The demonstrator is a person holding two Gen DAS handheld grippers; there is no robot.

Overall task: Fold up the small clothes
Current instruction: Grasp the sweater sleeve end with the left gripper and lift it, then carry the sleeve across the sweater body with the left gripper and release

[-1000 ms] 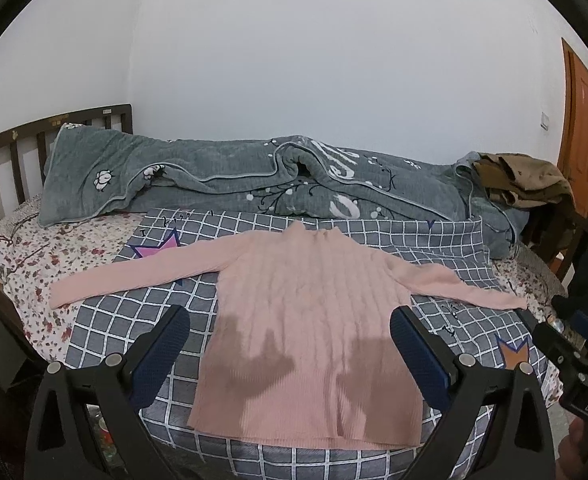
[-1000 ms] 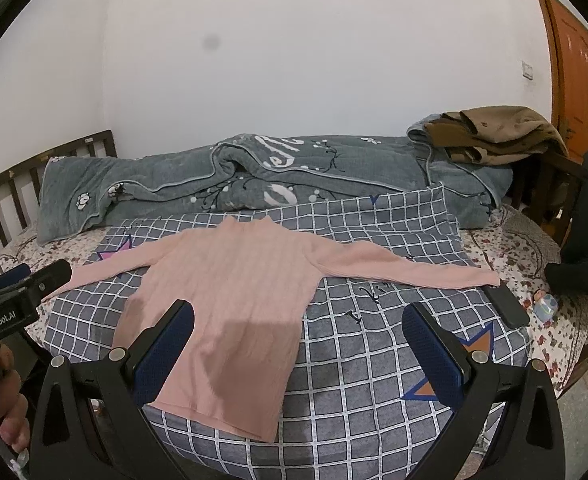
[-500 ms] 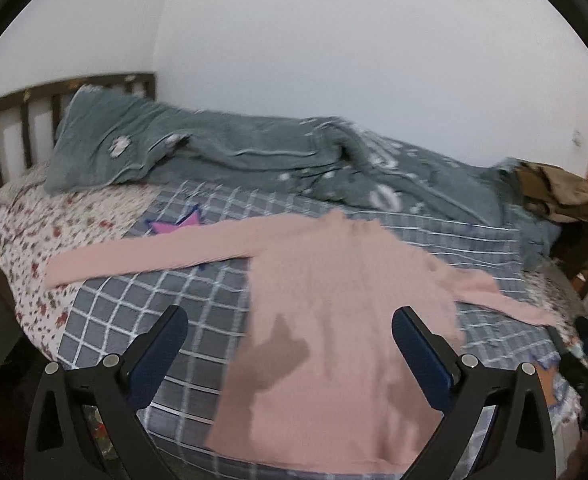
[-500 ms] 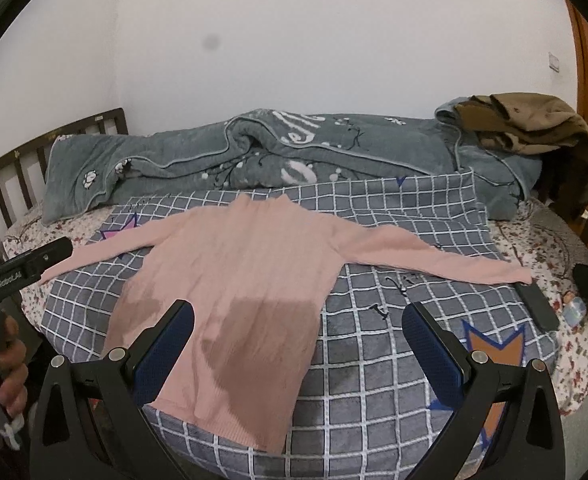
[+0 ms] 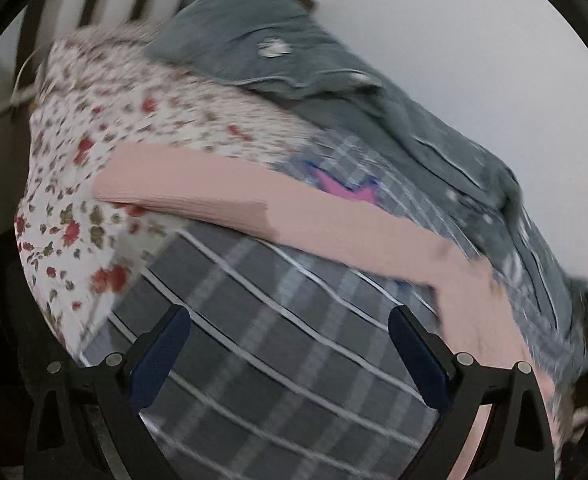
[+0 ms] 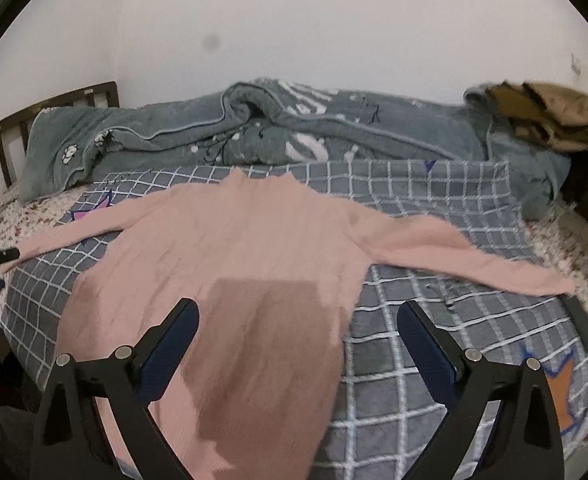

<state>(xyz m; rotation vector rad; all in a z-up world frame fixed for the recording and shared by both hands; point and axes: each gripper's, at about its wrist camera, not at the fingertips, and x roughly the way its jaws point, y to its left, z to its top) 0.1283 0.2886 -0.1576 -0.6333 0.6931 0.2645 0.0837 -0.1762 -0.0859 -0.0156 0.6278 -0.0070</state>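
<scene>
Pink sweater (image 6: 237, 248) flat on bed (image 6: 434, 368), unfolded. Left gripper (image 5: 289, 356) has swung toward left sleeve (image 5: 197, 192) at bed's left edge; right gripper (image 6: 298, 344) hovers. Both wide open, empty.

Black gripper (image 6: 298, 336), blue pads (image 6: 167, 350)

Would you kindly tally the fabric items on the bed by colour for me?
Pink: 1, the sweater
Grey-blue: 1, the rumpled quilt
Grey checked: 1, the cover under the sweater
Floral white: 1, the sheet
Brown: 1, the heap of clothes; how many pieces it holds cannot be told
Total: 5
</scene>
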